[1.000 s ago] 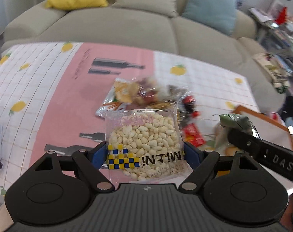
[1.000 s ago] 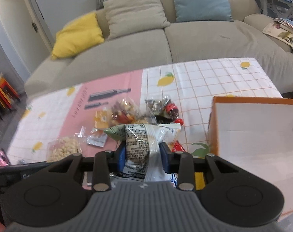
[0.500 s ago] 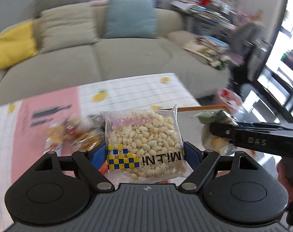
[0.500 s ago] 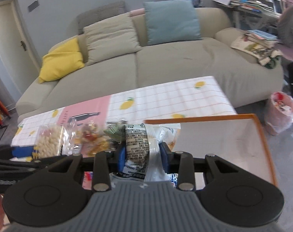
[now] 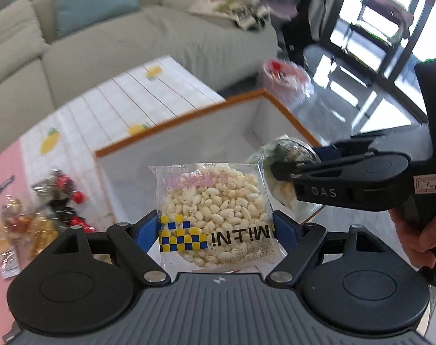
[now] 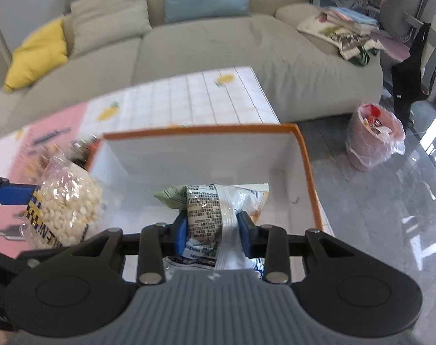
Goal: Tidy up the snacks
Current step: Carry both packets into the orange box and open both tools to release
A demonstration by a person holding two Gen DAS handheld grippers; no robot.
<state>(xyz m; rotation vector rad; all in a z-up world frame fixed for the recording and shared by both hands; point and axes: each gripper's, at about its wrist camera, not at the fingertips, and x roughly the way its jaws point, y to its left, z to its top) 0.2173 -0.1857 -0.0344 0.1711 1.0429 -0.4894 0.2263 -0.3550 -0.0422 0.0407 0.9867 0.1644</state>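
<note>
Honestly, the main risk is a collision: both packs hang close together over the box [image 6: 307, 166], and the right hand-held gripper [image 6: 212, 230] sits just beside the left hand-held gripper [image 5: 215, 227], so they could bump on the way down. The left one is clamped on the puffed pack [image 5: 215, 207], pinched only at its side edges, so slippery film could slide out and land on the worktop [image 5: 82, 120] instead. The right one is squeezed around the middle of the green pack [image 6: 212, 201]. The puffed pack stands flat-on to the camera, print upside down, roughly square. The green pack's long axis runs across the fingers, left to right.
</note>
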